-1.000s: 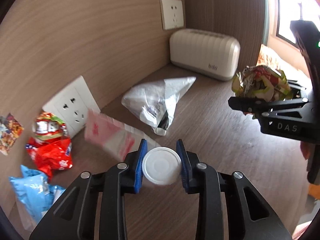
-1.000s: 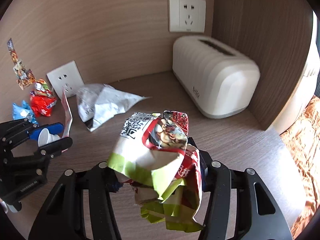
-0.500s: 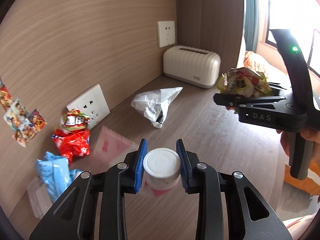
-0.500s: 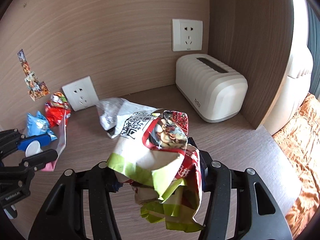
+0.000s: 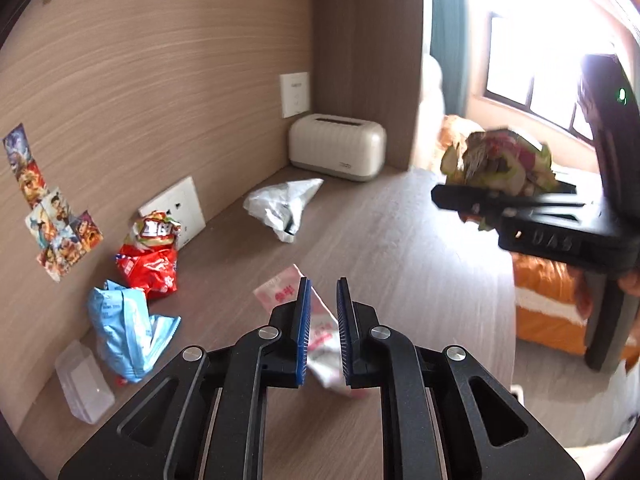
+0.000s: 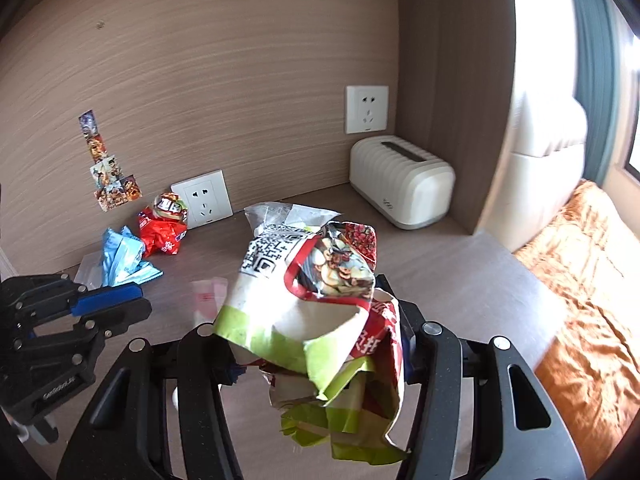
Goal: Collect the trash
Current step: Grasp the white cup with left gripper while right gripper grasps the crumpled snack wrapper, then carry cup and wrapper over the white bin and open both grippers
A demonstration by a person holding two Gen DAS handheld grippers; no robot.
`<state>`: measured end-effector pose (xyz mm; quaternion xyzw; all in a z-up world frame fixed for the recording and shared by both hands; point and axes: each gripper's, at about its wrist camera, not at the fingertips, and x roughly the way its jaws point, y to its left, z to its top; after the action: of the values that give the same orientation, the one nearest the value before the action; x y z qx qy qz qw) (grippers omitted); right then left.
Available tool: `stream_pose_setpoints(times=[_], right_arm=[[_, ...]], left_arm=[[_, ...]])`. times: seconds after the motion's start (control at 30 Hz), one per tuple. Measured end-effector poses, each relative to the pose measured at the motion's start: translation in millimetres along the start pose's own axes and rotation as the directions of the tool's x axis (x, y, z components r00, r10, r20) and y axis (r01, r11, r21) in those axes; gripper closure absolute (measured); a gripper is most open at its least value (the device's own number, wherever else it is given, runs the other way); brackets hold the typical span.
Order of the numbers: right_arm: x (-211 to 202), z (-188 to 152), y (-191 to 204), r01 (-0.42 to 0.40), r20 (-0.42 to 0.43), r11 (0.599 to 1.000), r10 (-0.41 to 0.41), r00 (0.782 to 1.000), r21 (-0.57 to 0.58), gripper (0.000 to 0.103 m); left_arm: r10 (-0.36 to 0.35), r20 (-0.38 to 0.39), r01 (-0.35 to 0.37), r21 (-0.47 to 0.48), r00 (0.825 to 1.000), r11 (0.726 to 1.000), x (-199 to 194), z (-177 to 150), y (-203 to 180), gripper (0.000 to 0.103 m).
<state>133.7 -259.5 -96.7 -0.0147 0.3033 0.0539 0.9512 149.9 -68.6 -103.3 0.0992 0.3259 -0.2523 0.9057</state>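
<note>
Gone from our left tool point(image 5: 322, 322) is the white cup that sat between its blue pads half a second ago; the pads now stand a narrow gap apart with nothing clamped, and only the pink-and-white wrapper point(image 5: 298, 312) shows through the gap, lying on the bench point(image 5: 400, 248) below. Both views have pulled back from the wall, so more of the litter is in sight.

Our right tool point(image 6: 316, 356) is clamped on the crumpled green snack bag point(image 6: 312, 300), held up off the bench. We cannot see any bin, so where the bag should go is unknown.

To do this step well, we judge the right tool should keep a firm squeeze, since the bag is slack and hangs below the pads. The left tool, being free, should come down square over the pink wrapper just ahead of it, pads straddling a raised fold, not the flat sheet.

Further ahead and to its left lie the blue packet point(image 5: 128, 328), the red packet point(image 5: 150, 264) and a clear box point(image 5: 82, 382); the silver bag point(image 5: 284, 204) lies well ahead, short of the white toaster-like box point(image 5: 338, 146).

Legible writing is scant: a QR code on the green bag, red Chinese characters we cannot read, and "DAS" blurred on the right tool's body.
</note>
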Motion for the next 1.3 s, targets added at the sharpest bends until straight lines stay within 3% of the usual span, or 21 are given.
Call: stream_pose_setpoints(times=[0.23,0.37,0.63,0.77,0.87,1.03,1.17,1.3], right_arm=[[-26.3,-20.3,0.3,0.088,0.005,0.996,-0.088,0.996,0.032,0.047],[-33.8,-26.8,-6.1,0.136,0.005,0.990,-0.136,0.991,0.049,0.047],[-40.5,-30.2,-23.0,0.193,-0.002,0.979,-0.193,0.981,0.065,0.047],[-38.2,-29.4,-31.7,0.205,-0.008,0.975,-0.205,0.979,0.082,0.047],[-35.0,-29.1,-34.0,0.208,-0.018,0.975,-0.207,0.978,0.083,0.047],[-38.9,-24.6,-30.9,0.209,-0.004,0.975,-0.209,0.978,0.075,0.047],[-51.0,-23.4,-23.3,0.205,0.017,0.976,-0.206,0.978,0.071,0.047],[-65.4,-30.2,-14.0,0.193,0.012,0.978,-0.195,0.981,0.079,0.047]], left_arm=[[-0.078,-0.029,0.081,0.117,0.997,0.990,5.8,-26.6,-17.2,0.089],[-0.110,-0.060,0.120,0.197,0.992,0.973,25.8,-37.1,-34.7,0.079],[-0.080,-0.104,0.110,0.329,0.991,0.938,56.9,-42.8,-50.3,0.055],[-0.086,-0.138,0.131,0.367,0.987,0.921,68.6,-48.3,-53.2,0.056],[-0.042,-0.128,0.092,0.421,0.991,0.902,71.9,-51.1,-60.3,0.070],[-0.084,-0.085,0.108,0.342,0.993,0.933,42.7,-34.4,-54.3,0.072],[-0.141,-0.042,0.146,0.222,0.989,0.964,14.4,-22.2,-43.6,0.072],[-0.180,0.002,0.178,0.129,0.984,0.976,-7.3,-16.4,-40.8,0.072]])
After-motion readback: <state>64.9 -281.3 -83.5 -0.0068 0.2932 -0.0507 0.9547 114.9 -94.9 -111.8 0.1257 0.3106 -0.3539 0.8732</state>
